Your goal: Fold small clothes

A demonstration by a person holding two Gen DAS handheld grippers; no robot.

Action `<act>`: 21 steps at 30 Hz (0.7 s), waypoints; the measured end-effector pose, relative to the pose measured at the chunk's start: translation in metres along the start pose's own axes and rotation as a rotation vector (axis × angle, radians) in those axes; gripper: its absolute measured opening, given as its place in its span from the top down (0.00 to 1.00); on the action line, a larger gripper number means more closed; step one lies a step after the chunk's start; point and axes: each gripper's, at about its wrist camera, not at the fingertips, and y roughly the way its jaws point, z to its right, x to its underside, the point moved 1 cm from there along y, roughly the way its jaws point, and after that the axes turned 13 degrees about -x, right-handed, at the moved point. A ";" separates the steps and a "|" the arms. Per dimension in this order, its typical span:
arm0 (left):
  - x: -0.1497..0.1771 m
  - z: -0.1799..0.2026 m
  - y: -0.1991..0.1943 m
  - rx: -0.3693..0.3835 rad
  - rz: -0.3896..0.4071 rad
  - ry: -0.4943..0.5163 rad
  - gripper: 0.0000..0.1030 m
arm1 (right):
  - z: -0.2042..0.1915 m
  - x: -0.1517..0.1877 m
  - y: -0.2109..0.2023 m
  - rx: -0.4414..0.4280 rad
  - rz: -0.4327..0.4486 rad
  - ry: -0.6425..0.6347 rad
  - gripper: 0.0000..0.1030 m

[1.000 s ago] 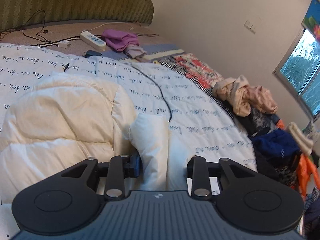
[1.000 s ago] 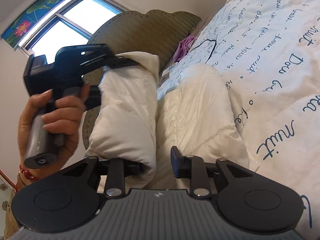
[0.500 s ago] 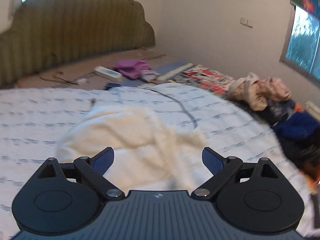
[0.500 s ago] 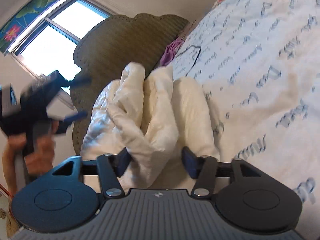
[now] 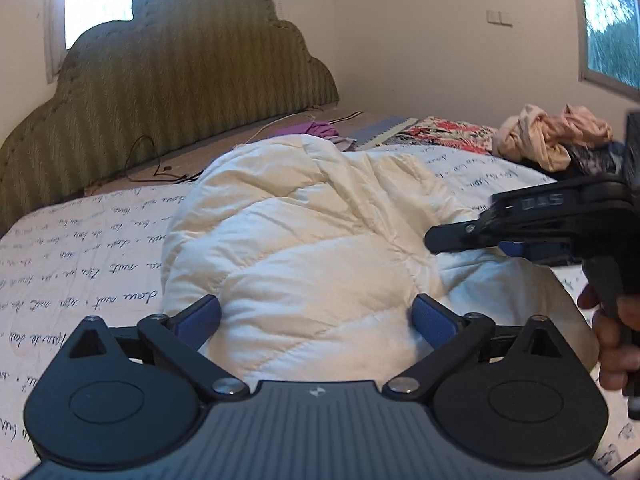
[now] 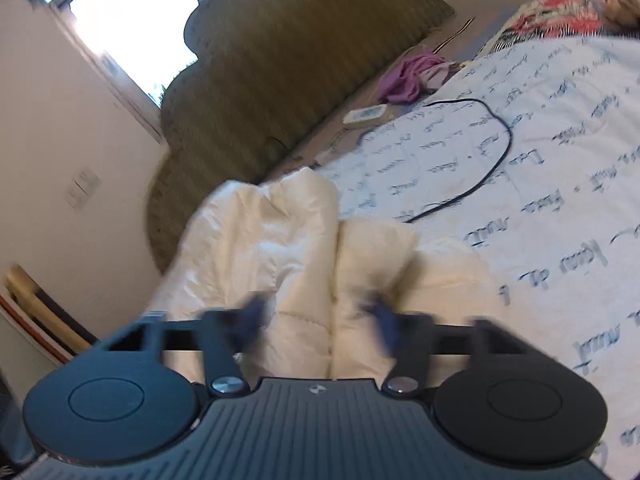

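Note:
A cream quilted puffer jacket (image 5: 304, 240) lies bunched on the white bedsheet with blue script (image 5: 80, 264). My left gripper (image 5: 316, 316) is open wide, its blue pads on either side of the jacket's near edge, holding nothing. My right gripper (image 6: 320, 314) is blurred and partly open, with jacket folds (image 6: 304, 248) between its fingers; I cannot tell whether it grips them. The right gripper also shows in the left wrist view (image 5: 532, 220), hand-held at the jacket's right side.
A green padded headboard (image 5: 180, 80) stands behind. A black cable (image 6: 480, 168), a white power strip (image 6: 366, 114) and purple cloth (image 6: 408, 76) lie near the bed's head. A pile of clothes (image 5: 548, 136) lies at the far right. Windows are behind the headboard and on the right.
My left gripper let go of the jacket sleeve, opened wide and dropped low beside the jacket. My right gripper opened wider and lowered its fold onto the jacket on the bed.

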 end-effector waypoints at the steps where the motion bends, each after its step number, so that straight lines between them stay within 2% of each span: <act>1: 0.002 0.005 0.002 -0.003 0.005 0.013 0.00 | 0.000 0.001 0.000 0.027 0.000 -0.022 0.62; 4: 0.011 0.023 0.007 -0.014 0.028 0.072 0.00 | 0.010 0.010 -0.002 0.108 -0.004 -0.048 0.68; 6: 0.017 0.033 0.007 -0.019 0.052 0.101 0.00 | 0.020 0.018 -0.002 0.166 -0.009 -0.064 0.69; 8: 0.026 0.040 0.007 -0.018 0.074 0.125 0.00 | 0.031 0.024 -0.002 0.187 -0.015 -0.047 0.69; 9: 0.030 0.044 0.007 -0.022 0.084 0.140 0.00 | 0.036 0.026 -0.002 0.185 -0.017 -0.030 0.69; 10: 0.033 0.046 0.008 -0.030 0.091 0.151 0.00 | 0.040 0.027 -0.003 0.181 -0.024 -0.015 0.62; 12: 0.038 0.047 0.009 -0.035 0.097 0.161 0.00 | 0.040 0.025 -0.008 0.196 -0.028 -0.007 0.61; 14: 0.039 0.046 0.011 -0.033 0.094 0.153 0.00 | 0.025 0.019 -0.022 0.264 0.039 -0.059 0.49; 16: 0.039 0.045 0.012 -0.030 0.089 0.143 0.00 | -0.005 0.011 -0.035 0.347 0.137 -0.201 0.51; 17: 0.039 0.046 0.013 -0.031 0.089 0.142 0.00 | -0.023 0.007 -0.036 0.343 0.155 -0.279 0.51; 18: 0.040 0.046 0.012 -0.033 0.090 0.144 0.00 | -0.039 0.004 -0.032 0.301 0.142 -0.337 0.51; 21: 0.041 0.048 0.012 -0.039 0.099 0.148 0.00 | -0.081 0.000 0.000 0.154 0.028 -0.490 0.45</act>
